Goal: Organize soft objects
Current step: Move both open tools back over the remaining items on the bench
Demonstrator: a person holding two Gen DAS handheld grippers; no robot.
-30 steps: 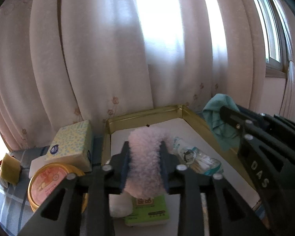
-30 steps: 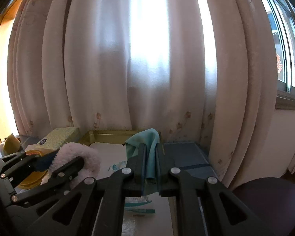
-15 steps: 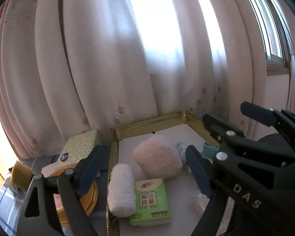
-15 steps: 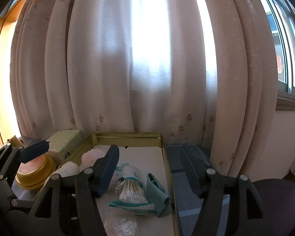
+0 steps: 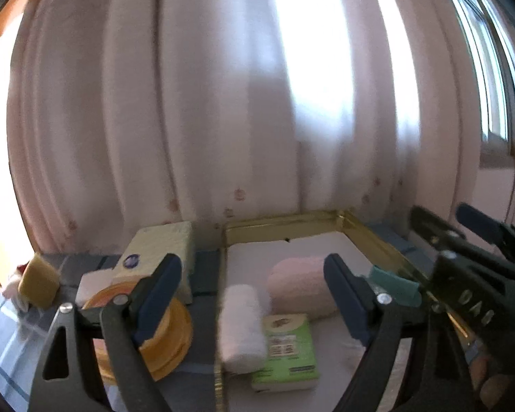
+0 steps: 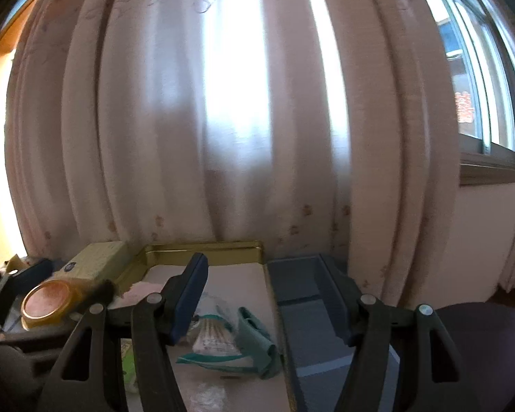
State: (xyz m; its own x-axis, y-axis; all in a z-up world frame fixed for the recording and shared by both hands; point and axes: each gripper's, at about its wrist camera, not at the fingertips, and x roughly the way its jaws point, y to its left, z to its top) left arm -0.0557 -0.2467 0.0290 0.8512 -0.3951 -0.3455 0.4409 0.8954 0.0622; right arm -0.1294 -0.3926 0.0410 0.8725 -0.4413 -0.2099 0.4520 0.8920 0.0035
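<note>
While lying in one gold tray (image 5: 377, 237), one pink puff (image 5: 300, 286), one white roll (image 5: 242, 326), one green pack (image 5: 288, 350)

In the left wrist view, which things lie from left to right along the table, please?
Yellow sponge → orange lidded jar → white rolled cloth → green tissue pack → teal cloth.

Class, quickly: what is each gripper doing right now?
Left gripper: open, holding nothing.
Right gripper: open, holding nothing.
</note>
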